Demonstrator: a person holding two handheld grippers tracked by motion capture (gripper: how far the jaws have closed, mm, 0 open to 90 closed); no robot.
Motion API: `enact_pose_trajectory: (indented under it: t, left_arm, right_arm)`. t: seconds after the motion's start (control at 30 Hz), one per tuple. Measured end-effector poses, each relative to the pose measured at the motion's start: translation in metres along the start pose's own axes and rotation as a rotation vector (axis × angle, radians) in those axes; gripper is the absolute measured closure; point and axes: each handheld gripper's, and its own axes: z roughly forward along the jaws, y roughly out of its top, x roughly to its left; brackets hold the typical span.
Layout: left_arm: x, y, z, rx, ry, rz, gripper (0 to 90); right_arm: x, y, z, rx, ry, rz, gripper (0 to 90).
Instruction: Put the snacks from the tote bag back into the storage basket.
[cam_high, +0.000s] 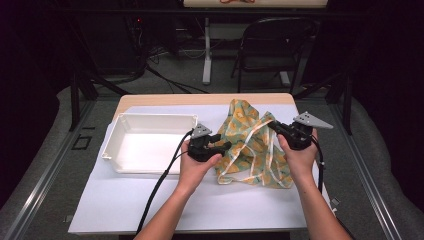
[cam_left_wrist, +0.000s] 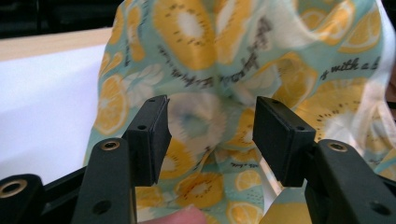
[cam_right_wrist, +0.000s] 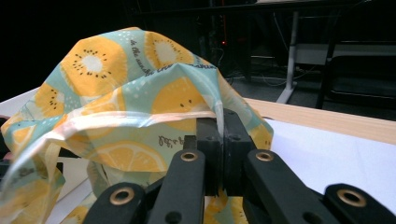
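The thin, limp cloth (cam_high: 252, 145) is pinched at its pale hem by the right gripper (cam_right_wrist: 223, 140), while the left gripper (cam_left_wrist: 210, 135), jaws parted, is best closed on a gathered fold.

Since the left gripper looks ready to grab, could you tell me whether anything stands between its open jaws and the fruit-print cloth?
Nothing visible does. The left gripper has its jaws open right at the cloth, with only fabric in the gap. The right gripper is already shut on the cloth's edge.
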Motion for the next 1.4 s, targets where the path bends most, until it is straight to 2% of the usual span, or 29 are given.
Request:
enact_pose_trajectory:
  t: [0.17,0.33,0.4,0.47,0.53,0.57,0.6,0.7,0.8,0.97,1.0,1.07,1.17,1.23,1.3,1.4]
  left_arm:
    - [-0.012,0.004,0.006,-0.019,-0.013,0.051,41.5]
    - [-0.026,0.007,0.017,-0.023,-0.05,0.105,41.8]
    - [-0.028,0.008,0.017,-0.033,-0.054,0.1,50.1]
    - [-0.025,0.01,0.016,-0.042,-0.05,0.082,69.5]
    - [-0.022,0.012,0.013,-0.045,-0.061,0.071,84.4]
    - [-0.02,0.012,0.011,-0.045,-0.074,0.067,88.8]
    - [-0.017,0.013,0.008,-0.047,-0.084,0.064,89.5]
    - [-0.009,0.016,-0.003,-0.044,-0.094,0.036,89.9]
    - [-0.002,0.017,-0.014,-0.022,-0.082,0.022,90.0]
    - [0.015,0.014,-0.031,0.023,-0.011,-0.001,90.0]
    - [0.017,0.014,-0.032,0.027,-0.001,-0.003,90.0]
    - [0.02,0.014,-0.036,0.064,0.037,-0.007,90.0]
    - [0.023,0.013,-0.04,0.106,0.075,-0.015,89.9]
    - [0.025,0.009,-0.038,0.125,0.079,-0.037,89.7]
    - [0.025,0.005,-0.038,0.116,0.084,-0.036,85.4]
    - [0.022,0.001,-0.04,0.059,0.087,-0.05,65.9]
  right_arm:
    - [0.009,-0.001,0.002,0.009,0.034,-0.019,88.1]
    - [0.018,-0.001,0.005,0.013,0.056,-0.039,87.9]
    - [0.019,-0.002,0.005,0.016,0.06,-0.043,87.9]
    - [0.02,-0.002,0.005,0.018,0.061,-0.047,87.9]
    - [0.019,-0.001,0.004,0.016,0.06,-0.05,87.9]
    - [0.019,-0.001,0.002,0.01,0.054,-0.052,87.9]
    - [0.018,0.0,0.001,0.007,0.053,-0.054,87.9]
    - [0.016,0.001,-0.001,-0.003,0.034,-0.065,87.9]
    - [0.013,0.002,-0.005,-0.018,-0.006,-0.066,88.2]
    - [0.008,0.005,-0.011,-0.039,-0.061,-0.074,88.5]
    - [0.008,0.005,-0.011,-0.039,-0.06,-0.081,88.4]
    - [0.012,0.004,-0.009,-0.032,-0.058,-0.1,88.3]
    - [0.021,0.001,-0.002,-0.009,-0.076,-0.152,88.4]
    - [0.022,-0.001,0.002,0.004,-0.068,-0.148,88.1]
    - [0.021,-0.003,0.005,0.018,-0.061,-0.129,88.1]
    - [0.021,-0.004,0.007,0.023,-0.054,-0.12,88.1]
